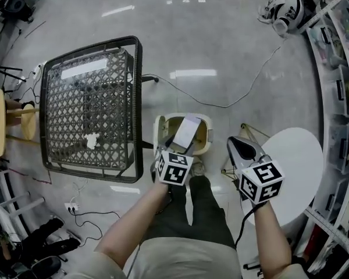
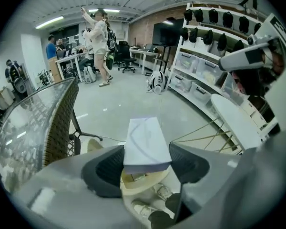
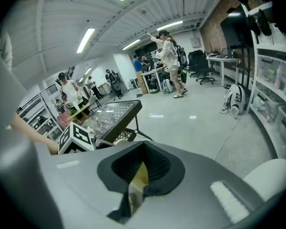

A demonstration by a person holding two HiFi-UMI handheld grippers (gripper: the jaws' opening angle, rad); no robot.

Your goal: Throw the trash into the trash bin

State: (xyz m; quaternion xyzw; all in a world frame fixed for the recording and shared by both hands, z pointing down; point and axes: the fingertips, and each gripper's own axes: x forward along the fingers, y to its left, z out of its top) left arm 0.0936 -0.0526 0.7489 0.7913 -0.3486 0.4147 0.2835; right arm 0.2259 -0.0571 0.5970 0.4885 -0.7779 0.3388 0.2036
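Observation:
A white, lavender-tinted box (image 1: 187, 131) is clamped between the jaws of my left gripper (image 1: 182, 146), right above the open cream trash bin (image 1: 205, 121) on the floor. In the left gripper view the box (image 2: 144, 142) fills the gap of the left gripper (image 2: 147, 165), and the bin (image 2: 142, 181) lies just below, next to the person's shoes. My right gripper (image 1: 236, 145) hangs to the right of the bin, jaws shut. In its own view the right gripper (image 3: 137, 181) shows only a thin yellowish sliver in the slit; I cannot tell what it is.
A wicker table with a glass top (image 1: 136, 86) stands left of the bin, with a crumpled white scrap (image 1: 92, 140) on it. A white round table (image 1: 299, 161) is at the right, shelving (image 1: 343, 92) beyond it. A cable (image 1: 221, 104) crosses the floor. People stand far off.

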